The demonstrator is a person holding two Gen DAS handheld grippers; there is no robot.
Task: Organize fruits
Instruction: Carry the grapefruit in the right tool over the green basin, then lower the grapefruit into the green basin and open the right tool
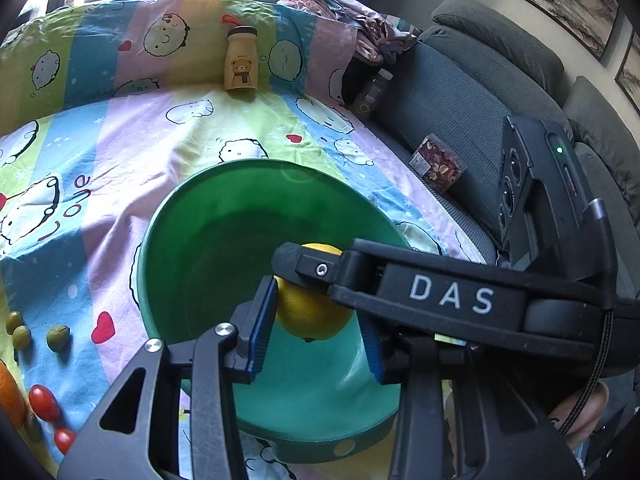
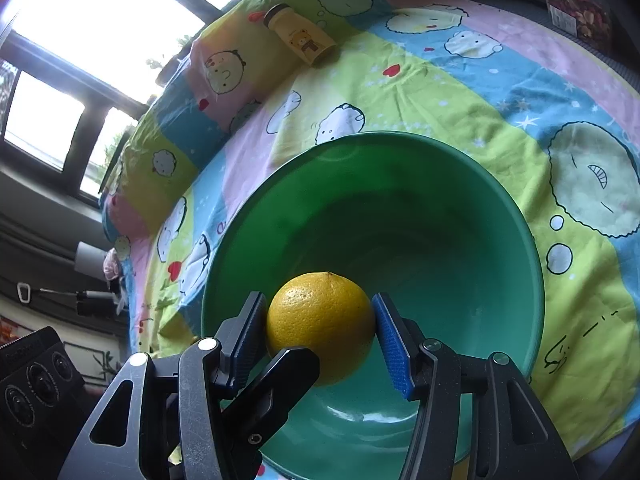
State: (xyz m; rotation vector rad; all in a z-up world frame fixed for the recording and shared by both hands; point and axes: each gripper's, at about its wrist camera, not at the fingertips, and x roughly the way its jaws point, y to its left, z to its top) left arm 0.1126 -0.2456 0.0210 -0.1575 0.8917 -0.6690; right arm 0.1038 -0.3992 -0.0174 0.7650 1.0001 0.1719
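A home living room: grey sofa, framed paintings (cartoon bedsheet spread out).

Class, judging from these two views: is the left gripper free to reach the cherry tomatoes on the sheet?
Probably not yet. The left gripper sits over the green bowl, jaws around the orange the right gripper holds; the cherry tomatoes lie unobstructed.

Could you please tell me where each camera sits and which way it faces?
Left wrist: on the left gripper, angled down at the bowl; its fingers, the right gripper and a hand show.
Right wrist: on the right gripper, angled down into the bowl; its pads clamp the lemon.
Both share bowl, lemon, bottle.
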